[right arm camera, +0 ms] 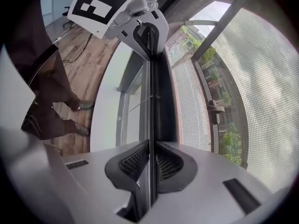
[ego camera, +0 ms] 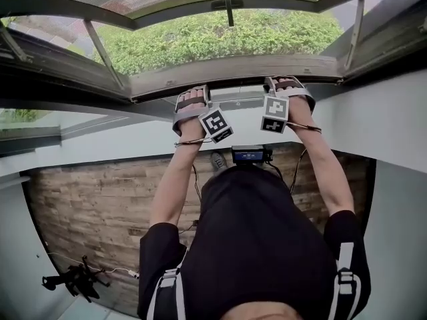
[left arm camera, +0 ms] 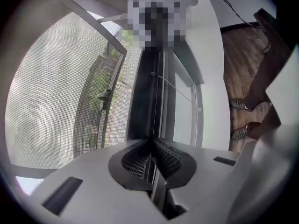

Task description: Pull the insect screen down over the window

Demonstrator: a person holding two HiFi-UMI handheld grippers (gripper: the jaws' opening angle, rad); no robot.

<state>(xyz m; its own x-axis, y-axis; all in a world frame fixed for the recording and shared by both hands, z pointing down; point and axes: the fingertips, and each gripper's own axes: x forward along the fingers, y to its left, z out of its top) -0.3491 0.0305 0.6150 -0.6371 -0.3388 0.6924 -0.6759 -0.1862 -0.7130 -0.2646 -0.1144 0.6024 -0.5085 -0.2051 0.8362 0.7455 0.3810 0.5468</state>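
Closest to me, the right gripper [right arm camera: 149, 164] has its ribbed pads pressed together on the thin fin of the pull bar [right arm camera: 156, 101], so it holds this bar firmly. The left gripper [left arm camera: 152, 160] has the same fin between its pads, but they stand slightly apart. A narrow slit shows beside the fin, so I do not see it pinching.

The pull bar is long and straight and lies across the bottom of the window opening, with both grippers on it side by side. From it the insect screen [left arm camera: 46, 101] stretches away, a fine grey mesh, flat and tight, and I see buildings only dimly through it.

The grey window frame [ego camera: 67, 12] surrounds it. Under the window there is a white wall [ego camera: 380, 119], and far below a wooden floor [ego camera: 100, 199] where a small black stand [ego camera: 73, 279] lies. Outside, behind everything, I see dense green bushes [ego camera: 220, 35]
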